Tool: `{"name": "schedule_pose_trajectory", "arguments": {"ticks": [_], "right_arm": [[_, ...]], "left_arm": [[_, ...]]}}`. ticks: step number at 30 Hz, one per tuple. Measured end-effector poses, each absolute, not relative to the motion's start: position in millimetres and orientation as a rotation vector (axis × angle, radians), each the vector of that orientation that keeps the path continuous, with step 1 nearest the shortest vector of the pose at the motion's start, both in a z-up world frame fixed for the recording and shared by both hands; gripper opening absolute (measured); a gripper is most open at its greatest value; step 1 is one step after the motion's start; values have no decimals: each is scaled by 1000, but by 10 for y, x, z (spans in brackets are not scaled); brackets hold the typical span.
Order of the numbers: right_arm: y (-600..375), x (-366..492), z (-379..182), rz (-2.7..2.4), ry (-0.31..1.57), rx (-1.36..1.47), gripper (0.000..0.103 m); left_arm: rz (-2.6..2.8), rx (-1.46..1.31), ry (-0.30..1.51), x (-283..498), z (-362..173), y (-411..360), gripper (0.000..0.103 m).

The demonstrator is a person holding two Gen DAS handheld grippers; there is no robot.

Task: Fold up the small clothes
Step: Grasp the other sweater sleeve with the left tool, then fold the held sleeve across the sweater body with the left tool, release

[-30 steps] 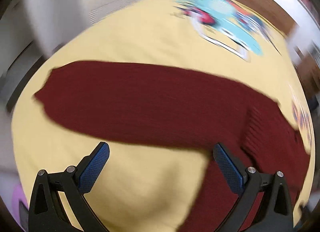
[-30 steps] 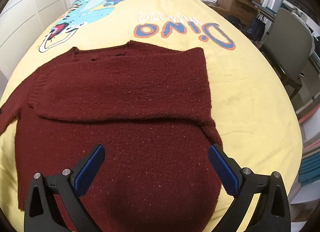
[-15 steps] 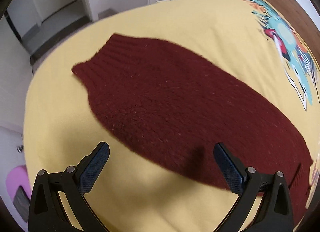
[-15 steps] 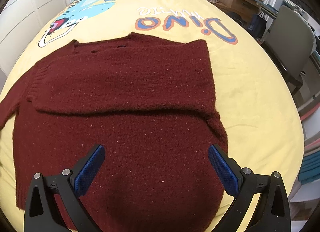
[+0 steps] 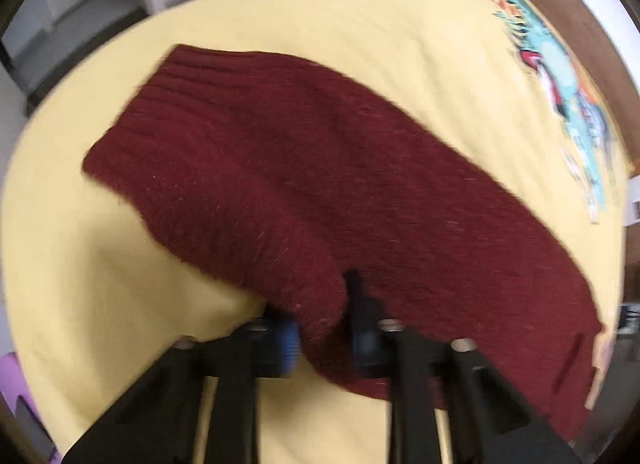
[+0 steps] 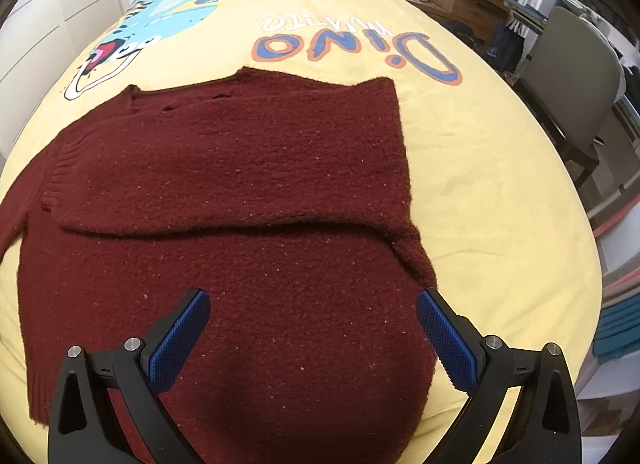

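Red wool fills both views: our dark red sweater [image 6: 224,224] lies flat on the yellow bed cover [image 6: 500,184], with one sleeve already folded across its chest. A moment ago our left tongs [image 5: 320,338] stood wide open above the other sleeve [image 5: 280,184], the one that sticks out to the side. Now they have dropped down and snapped closed on that sleeve, pinching a bump of wool at its near edge, at about 6 o'clock in the left view. The ribbed cuff [image 5: 160,96] points away toward 10 o'clock. Our right tongs [image 6: 312,340] have hardly moved. They hang open over the lower part of the sweater, at 6 o'clock in the right view, and hold nothing. We think this means the second sleeve fold can start now. We would lift the sleeve and carry it over the chest, next to the first one. The grip sits at the very edge, so the wool might slip out.
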State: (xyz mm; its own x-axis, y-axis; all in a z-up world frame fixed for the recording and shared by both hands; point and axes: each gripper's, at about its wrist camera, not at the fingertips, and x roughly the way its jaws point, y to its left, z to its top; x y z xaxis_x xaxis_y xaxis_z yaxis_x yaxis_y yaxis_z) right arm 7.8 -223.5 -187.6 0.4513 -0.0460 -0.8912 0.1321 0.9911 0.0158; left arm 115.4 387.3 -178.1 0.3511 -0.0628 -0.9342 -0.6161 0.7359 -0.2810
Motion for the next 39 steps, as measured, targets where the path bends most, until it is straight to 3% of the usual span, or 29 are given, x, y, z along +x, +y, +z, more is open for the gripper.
{"name": "schedule_pose_trajectory", "arguments": {"ticks": [9,18,39], "right_arm": [[-2224,116,-1860,-91,1084,78,103],[-2183,316,-1697,-46,1046,13,103],[-2635,558,-1514,-54,1059,77,103]], "left_arm": [[296,-558,1142,1128,-1343,3452,12],[43,-448,1092,1259,-819,2361,12],[-348,-90,1172,1819,-947,-457,12]]}}
